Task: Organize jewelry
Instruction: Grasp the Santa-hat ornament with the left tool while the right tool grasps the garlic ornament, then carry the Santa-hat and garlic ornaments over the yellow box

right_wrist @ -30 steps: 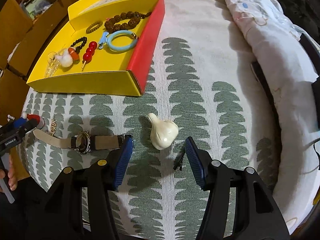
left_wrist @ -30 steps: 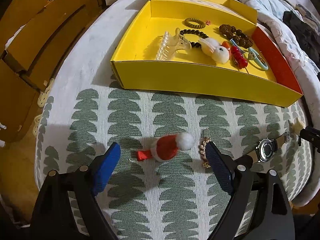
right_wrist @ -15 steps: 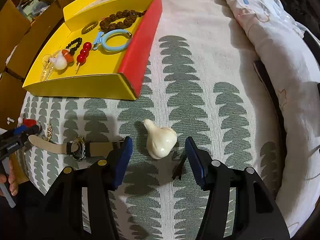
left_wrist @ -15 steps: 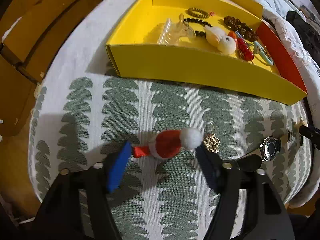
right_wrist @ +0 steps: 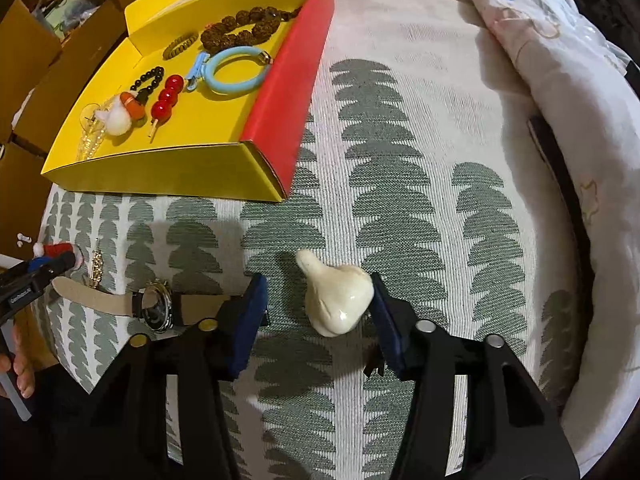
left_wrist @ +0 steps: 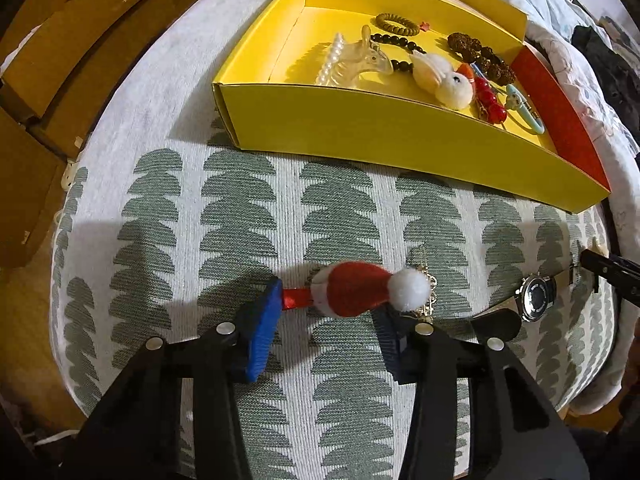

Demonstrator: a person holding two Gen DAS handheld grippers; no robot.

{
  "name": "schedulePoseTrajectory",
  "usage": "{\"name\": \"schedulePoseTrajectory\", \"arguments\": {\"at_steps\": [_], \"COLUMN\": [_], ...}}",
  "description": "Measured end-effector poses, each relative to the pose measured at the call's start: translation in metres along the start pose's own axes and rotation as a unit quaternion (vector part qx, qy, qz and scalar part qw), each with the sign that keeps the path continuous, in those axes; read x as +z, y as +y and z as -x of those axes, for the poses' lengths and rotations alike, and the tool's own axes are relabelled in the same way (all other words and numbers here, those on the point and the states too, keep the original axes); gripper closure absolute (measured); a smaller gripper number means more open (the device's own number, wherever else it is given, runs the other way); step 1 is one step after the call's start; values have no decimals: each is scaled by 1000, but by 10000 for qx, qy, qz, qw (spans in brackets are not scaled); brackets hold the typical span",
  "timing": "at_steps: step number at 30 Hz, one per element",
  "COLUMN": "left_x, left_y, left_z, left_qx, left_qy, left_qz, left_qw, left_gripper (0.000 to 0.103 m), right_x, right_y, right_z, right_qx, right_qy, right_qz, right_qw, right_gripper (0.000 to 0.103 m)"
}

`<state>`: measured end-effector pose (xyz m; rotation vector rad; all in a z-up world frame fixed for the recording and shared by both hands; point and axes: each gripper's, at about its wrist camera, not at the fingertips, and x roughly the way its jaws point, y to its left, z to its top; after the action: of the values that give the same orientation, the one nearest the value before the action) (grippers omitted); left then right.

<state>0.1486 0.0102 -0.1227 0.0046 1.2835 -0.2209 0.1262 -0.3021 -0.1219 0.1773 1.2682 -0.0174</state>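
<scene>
A red Santa-hat hair clip (left_wrist: pixel 352 294) with a white pompom lies on the patterned cloth between the jaws of my left gripper (left_wrist: pixel 326 322); the jaws are close around it, the left pad touching the clip's red end. A gold chain (left_wrist: pixel 426 300) lies just right of it, then a wristwatch (left_wrist: pixel 536 303). In the right wrist view a cream garlic-shaped clip (right_wrist: pixel 338 298) sits between the jaws of my right gripper (right_wrist: pixel 318 316), the right pad against it, a gap on the left. The yellow box (left_wrist: pixel 360 128) holds several pieces of jewelry.
The box (right_wrist: pixel 168 168) has a red right wall and stands at the back of the cloth. The watch (right_wrist: pixel 158 308) lies left of my right gripper. Brown cardboard boxes (left_wrist: pixel 48 60) stand to the left, bedding (right_wrist: pixel 560 40) to the right.
My left gripper moved forward and its jaws narrowed around the Santa-hat clip. My right gripper advanced so the garlic-shaped clip now sits between its jaws.
</scene>
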Motion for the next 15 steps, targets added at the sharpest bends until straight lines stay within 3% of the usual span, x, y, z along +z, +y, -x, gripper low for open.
{"name": "schedulePoseTrajectory", "arguments": {"at_steps": [8, 15], "left_x": [2, 6], "left_y": [-1, 0], "left_z": [9, 15], "left_qx": [-146, -240], "left_qy": [-137, -197], "left_qz": [1, 48], "left_qw": [9998, 9995], "left_gripper": [59, 60], "right_x": [1, 1], "right_y": [-5, -6], "right_z": [3, 6], "right_qx": [90, 155], "right_qy": [-15, -17], "right_qz": [-120, -162], "right_qw": [9999, 9997], "right_gripper": [69, 72]}}
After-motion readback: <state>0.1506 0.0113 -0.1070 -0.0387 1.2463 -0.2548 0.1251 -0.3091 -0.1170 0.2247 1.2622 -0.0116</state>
